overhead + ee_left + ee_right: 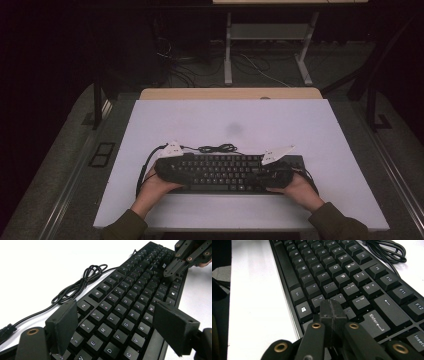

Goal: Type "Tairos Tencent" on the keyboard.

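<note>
Right hand-held gripper (332, 312) closed empty over keyboard (342, 277); left hand-held gripper (115, 322) wide open; cable (82, 282) partly cropped.

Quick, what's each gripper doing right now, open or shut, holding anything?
Left gripper: open, jaws spread above the keyboard, holding nothing.
Right gripper: shut, empty, tip down at the keys near the right shift.

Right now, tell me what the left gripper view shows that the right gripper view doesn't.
Left gripper view alone: the left gripper with jaws apart over the letter keys, and the right gripper farther off, tip down on the keys.

Right gripper view alone: the right gripper's closed jaws up close, beside the Enter key and Windows key.

Both: the black keyboard, its coiled cable and the white table.
</note>
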Motion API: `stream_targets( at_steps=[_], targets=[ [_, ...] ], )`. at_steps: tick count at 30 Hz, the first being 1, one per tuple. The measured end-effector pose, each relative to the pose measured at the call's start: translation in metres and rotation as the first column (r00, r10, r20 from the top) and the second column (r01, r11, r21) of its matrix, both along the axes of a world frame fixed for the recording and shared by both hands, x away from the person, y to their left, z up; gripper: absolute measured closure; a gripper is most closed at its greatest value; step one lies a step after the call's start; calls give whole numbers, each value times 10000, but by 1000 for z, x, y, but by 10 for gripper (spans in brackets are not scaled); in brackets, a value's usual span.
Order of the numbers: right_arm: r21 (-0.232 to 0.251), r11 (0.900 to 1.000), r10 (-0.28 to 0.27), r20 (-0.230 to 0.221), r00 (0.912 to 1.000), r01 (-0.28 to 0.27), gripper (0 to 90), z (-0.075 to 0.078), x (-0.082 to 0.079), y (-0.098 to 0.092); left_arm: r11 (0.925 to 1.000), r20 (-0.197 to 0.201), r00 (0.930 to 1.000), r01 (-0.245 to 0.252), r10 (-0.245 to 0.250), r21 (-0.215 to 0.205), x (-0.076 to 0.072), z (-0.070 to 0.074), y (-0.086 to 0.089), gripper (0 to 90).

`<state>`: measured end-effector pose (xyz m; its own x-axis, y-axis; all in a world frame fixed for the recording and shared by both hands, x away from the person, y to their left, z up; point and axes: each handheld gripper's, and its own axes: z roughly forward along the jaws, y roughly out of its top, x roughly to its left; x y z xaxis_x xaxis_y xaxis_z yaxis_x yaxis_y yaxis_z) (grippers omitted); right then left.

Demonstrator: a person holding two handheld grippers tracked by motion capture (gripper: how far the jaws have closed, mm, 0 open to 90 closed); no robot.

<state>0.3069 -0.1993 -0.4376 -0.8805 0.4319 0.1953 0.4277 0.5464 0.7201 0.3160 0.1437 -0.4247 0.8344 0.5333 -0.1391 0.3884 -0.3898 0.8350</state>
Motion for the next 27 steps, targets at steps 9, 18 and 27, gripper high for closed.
stream_targets(
  at_steps=[9,18,27],
  targets=[
    [-17,10000,34,23,10000,-34,892,-2,-1,1,9999,-170,9998,48,-50,-156,6,-1,-5,270],
    [-21,10000,25,7,10000,-25,892,-2,-1,1,9989,-276,9987,436,-431,177,12,-1,-15,584],
    [-18,10000,14,12,10000,-14,893,-2,-1,1,9958,-452,9972,620,-590,670,14,-2,-25,893]
  ],
)
